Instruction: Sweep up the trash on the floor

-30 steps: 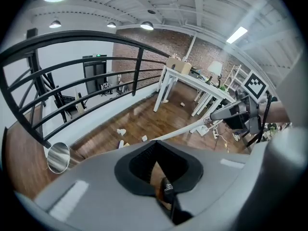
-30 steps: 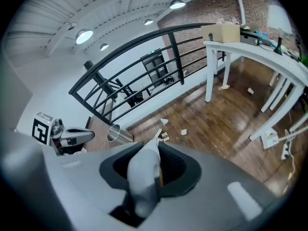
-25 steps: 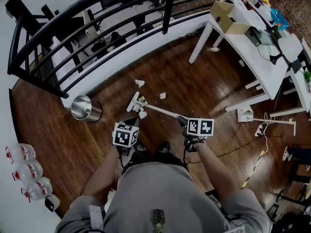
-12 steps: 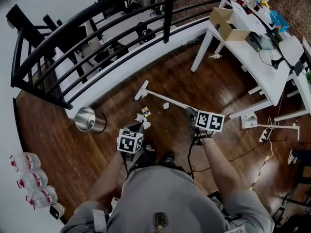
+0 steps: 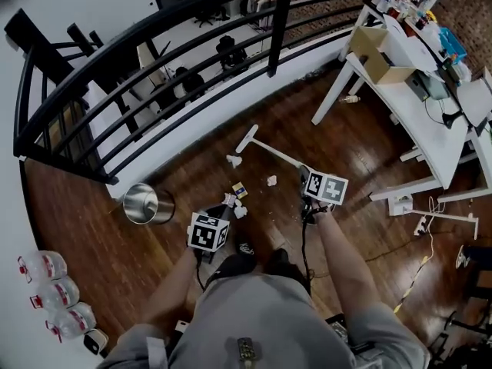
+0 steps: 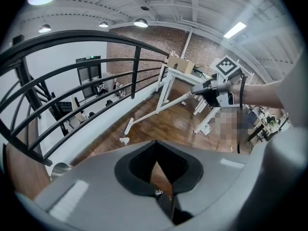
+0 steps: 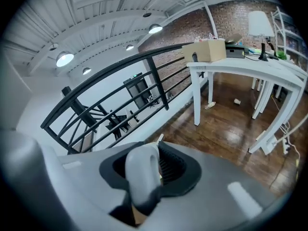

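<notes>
A white broom lies low across the wooden floor, its head (image 5: 246, 138) near the wall base and its handle (image 5: 280, 157) running back to my right gripper (image 5: 306, 175), which is shut on it. The handle's rounded end (image 7: 140, 177) fills those jaws. Crumpled paper (image 5: 234, 161), another scrap (image 5: 270, 181) and a small pile with a yellow-blue piece (image 5: 240, 191) lie between the broom and my left gripper (image 5: 216, 215). The left gripper (image 6: 155, 177) is shut on a thin dark handle (image 6: 167, 207); what that handle belongs to is hidden.
A steel bin (image 5: 146, 204) stands left of the trash by the white wall base. The black railing (image 5: 154, 60) curves along the back. White tables (image 5: 415, 106) with a cardboard box (image 5: 373, 44) stand at right, with a power strip (image 5: 400, 204) and cables beneath. Water bottles (image 5: 54, 290) stand far left.
The broom head has swung from beside the trash pile out toward the wall. Both grippers have shifted across the floor, and the paper scraps now lie nearer than the broom head.
</notes>
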Demonstrator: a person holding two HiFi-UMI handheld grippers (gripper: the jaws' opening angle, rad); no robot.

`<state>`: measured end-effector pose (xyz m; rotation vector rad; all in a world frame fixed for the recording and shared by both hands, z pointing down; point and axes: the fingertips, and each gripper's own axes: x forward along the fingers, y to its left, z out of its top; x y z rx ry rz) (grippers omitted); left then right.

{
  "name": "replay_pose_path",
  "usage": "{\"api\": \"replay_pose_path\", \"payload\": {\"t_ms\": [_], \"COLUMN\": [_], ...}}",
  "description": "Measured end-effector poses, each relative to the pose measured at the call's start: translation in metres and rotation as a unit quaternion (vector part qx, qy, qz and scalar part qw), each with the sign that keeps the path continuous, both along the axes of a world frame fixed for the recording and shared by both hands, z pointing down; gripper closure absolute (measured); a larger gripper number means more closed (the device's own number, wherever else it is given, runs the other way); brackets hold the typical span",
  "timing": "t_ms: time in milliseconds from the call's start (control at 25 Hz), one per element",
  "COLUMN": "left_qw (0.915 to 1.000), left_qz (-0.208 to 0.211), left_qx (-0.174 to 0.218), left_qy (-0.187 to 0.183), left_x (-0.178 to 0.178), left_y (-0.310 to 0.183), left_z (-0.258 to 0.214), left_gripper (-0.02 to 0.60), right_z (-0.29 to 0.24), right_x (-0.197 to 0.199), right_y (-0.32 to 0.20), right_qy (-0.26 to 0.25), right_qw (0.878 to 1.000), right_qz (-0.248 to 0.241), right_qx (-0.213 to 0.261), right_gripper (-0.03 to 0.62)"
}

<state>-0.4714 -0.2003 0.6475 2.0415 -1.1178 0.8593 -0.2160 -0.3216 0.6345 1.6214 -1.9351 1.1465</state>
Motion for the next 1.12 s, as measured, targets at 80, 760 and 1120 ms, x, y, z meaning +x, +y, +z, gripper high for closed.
{"api": "replay_pose_path", "payload": {"t_ms": [80,760,1120], "left_qw": [1.0000,0.9995,0.9996], "left_qz": [-0.008,-0.028,-0.028], "left_qx": [-0.003,-0.015,0.006], "left_qy": [-0.003,-0.003,-0.006], "left_x": [-0.007,0.047,0.064], "left_y": [-0.005,0.062,0.075], "left_z": [0.004,0.006,-0.006], "left_gripper": [0.574,0.574,0.574], "right_z": [0.007,0.011,-0.004], "right_x": [-0.006,0.023,0.083], "right_y": [0.000,0.109,0.118], "right_qy": [0.016,-0.023,-0.076], "right_qw": [1.000,0.994,0.996], "right_qz": [-0.025,-0.092,-0.007], "right_qx": [-0.009,-0.048,-0.043], "right_gripper": [0.498,0.497,0.497]}}
